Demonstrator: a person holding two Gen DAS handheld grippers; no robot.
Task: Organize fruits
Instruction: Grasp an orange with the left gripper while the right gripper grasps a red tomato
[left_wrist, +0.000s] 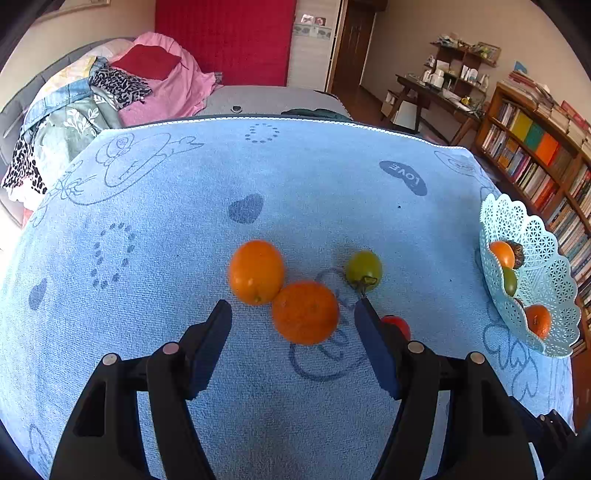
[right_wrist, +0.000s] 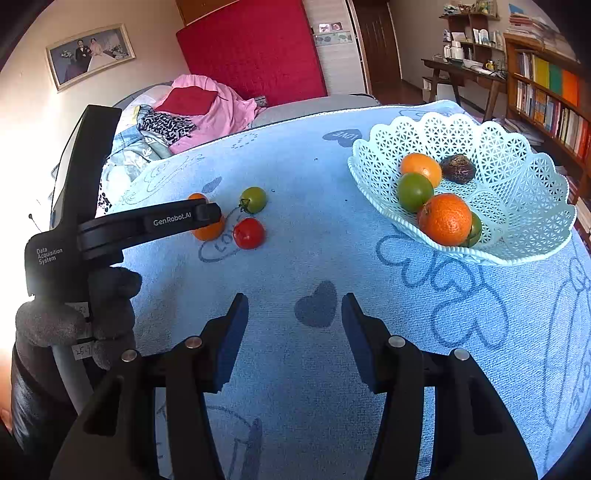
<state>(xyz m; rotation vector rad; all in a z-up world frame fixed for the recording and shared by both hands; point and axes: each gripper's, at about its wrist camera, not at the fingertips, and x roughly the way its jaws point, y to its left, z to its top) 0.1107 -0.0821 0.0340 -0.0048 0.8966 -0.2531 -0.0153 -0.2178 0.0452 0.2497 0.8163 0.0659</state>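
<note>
The left gripper (left_wrist: 293, 314) hangs low over the blue towel (left_wrist: 295, 177) covering the bench, its jaws spread wide and holding nothing. Between and just ahead of its fingertips lies a rough-skinned orange (left_wrist: 305, 312), touching a smoother orange (left_wrist: 256, 271) behind it to the left. A green tomato (left_wrist: 364, 269) sits just beyond the right finger, and a red tomato (left_wrist: 397, 325) is mostly hidden behind that finger (only a sliver shows).

The right gripper (right_wrist: 295, 314) is also spread and empty, hovering above a dark heart printed on the towel. To its right stands the pale lattice basket (right_wrist: 517, 206), which holds two oranges, green fruits and one dark brown fruit. In the right wrist view the left gripper's body blocks most of the loose oranges. A bookshelf (left_wrist: 535, 162) stands beyond the bench.
</note>
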